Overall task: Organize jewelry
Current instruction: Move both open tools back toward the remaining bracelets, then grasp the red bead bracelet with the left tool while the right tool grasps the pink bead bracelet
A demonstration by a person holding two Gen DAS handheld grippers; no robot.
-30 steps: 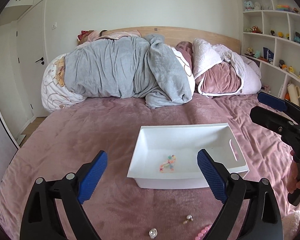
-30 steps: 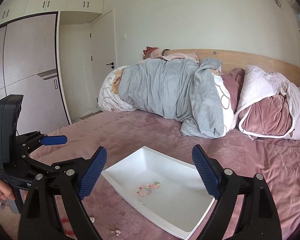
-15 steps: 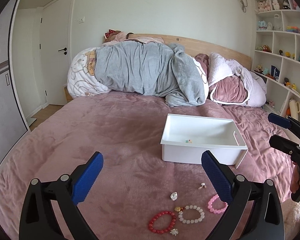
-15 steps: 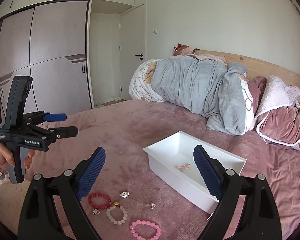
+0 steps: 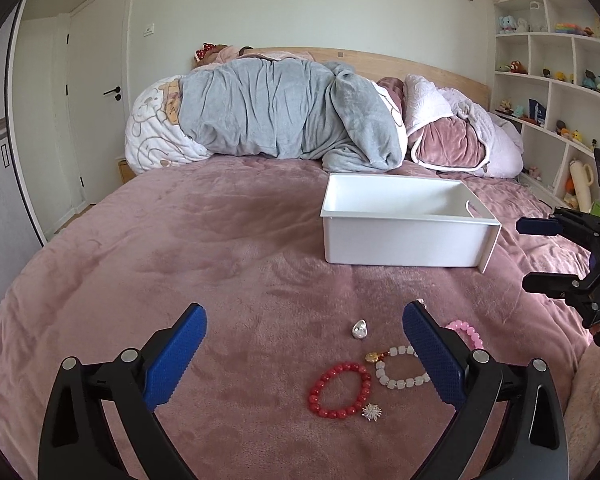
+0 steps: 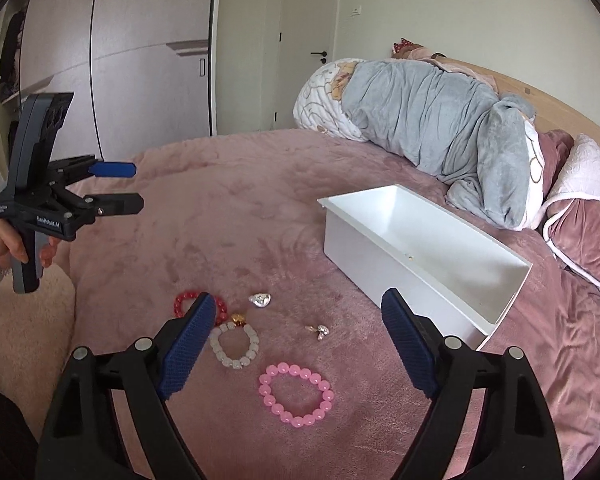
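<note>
Jewelry lies on the pink bedspread in front of a white bin (image 5: 400,246) (image 6: 384,264). A red bead bracelet (image 5: 340,390) (image 6: 180,302), a white bead bracelet with a gold charm (image 5: 400,368) (image 6: 236,342), a pink bead bracelet (image 6: 296,394) (image 5: 466,330), a silver pendant (image 5: 360,329) (image 6: 261,300), a ring (image 6: 318,331) and a small silver snowflake charm (image 5: 372,413). My left gripper (image 5: 304,354) is open and empty above the bracelets. My right gripper (image 6: 294,342) is open and empty above the pink and white bracelets. A tiny piece shows inside the bin (image 6: 410,257).
Rolled grey and pink bedding (image 5: 284,112) lies against the headboard behind the bin. Shelves with toys (image 5: 556,64) stand at the right. A wardrobe and door (image 6: 148,60) stand beyond the bed's left side. A beige fluffy surface (image 6: 20,320) lies at the near edge.
Both grippers have drawn back from over the bin and dropped lower. The loose bracelets have come into full view. Both grippers stay open and empty.
</note>
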